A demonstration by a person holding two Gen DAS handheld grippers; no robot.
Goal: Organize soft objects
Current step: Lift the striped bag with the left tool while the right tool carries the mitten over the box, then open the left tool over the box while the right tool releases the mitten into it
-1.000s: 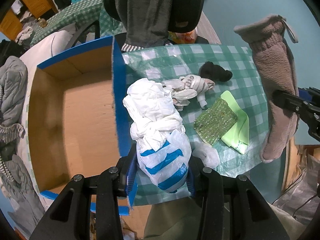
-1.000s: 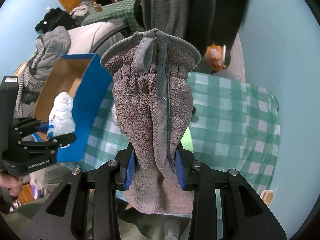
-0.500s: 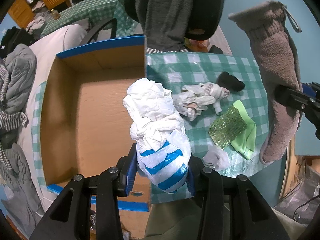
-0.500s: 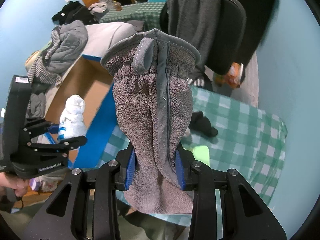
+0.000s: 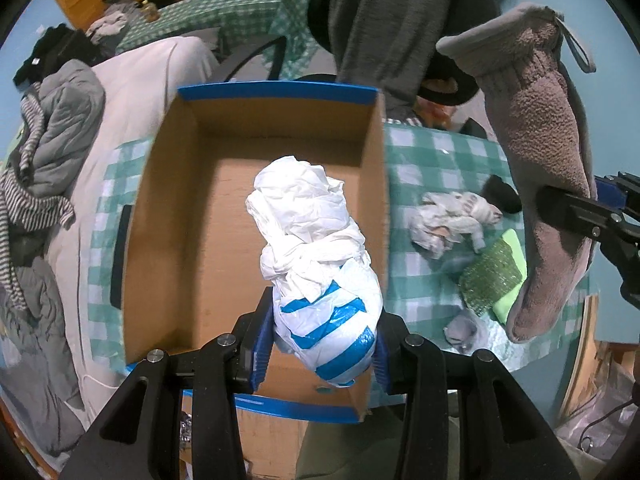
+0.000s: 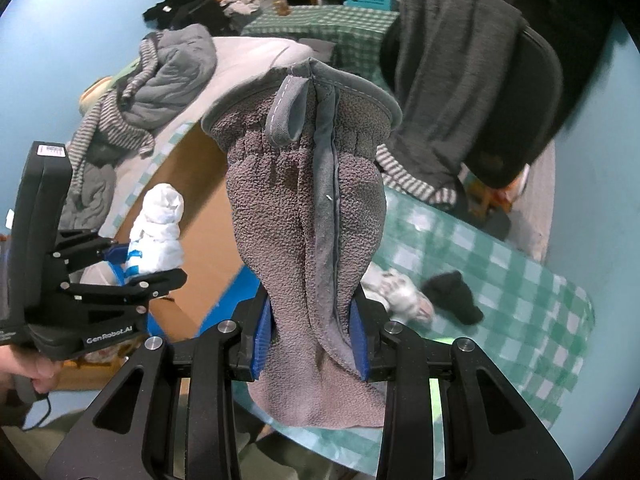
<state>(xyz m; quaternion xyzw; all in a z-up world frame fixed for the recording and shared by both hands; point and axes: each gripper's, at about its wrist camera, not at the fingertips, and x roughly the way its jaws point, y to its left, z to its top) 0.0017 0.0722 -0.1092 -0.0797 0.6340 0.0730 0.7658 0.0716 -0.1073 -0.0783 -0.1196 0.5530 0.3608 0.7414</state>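
On the far left of the left wrist view, grey and striped clothes [image 5: 44, 152] lie heaped on a pale cushion. Next to them sits an open cardboard box [image 5: 176, 216] with blue edges, resting on the table with the green checked cloth [image 5: 432, 168]. Above the inside of the box, the left gripper [image 5: 324, 340] is clamped on a knotted white plastic bag [image 5: 316, 248] with blue stripes, its blue pads pressing both sides of the striped end. Right of the box, on the cloth, lie a crumpled pale rag bundle [image 5: 452, 220], a small black cloth [image 5: 502, 196], a glittery green sponge [image 5: 490, 276] on a light green cloth [image 5: 514, 288], and a small grey scrap [image 5: 460, 326] near the table edge. Farthest right, the right gripper [image 6: 314, 344] is clenched on a grey fleece glove [image 6: 308, 216], held upright in the air with its cuff and hanging loop at the top. Behind the glove, a dark chair [image 6: 516, 92] carries a grey garment draped over its back.
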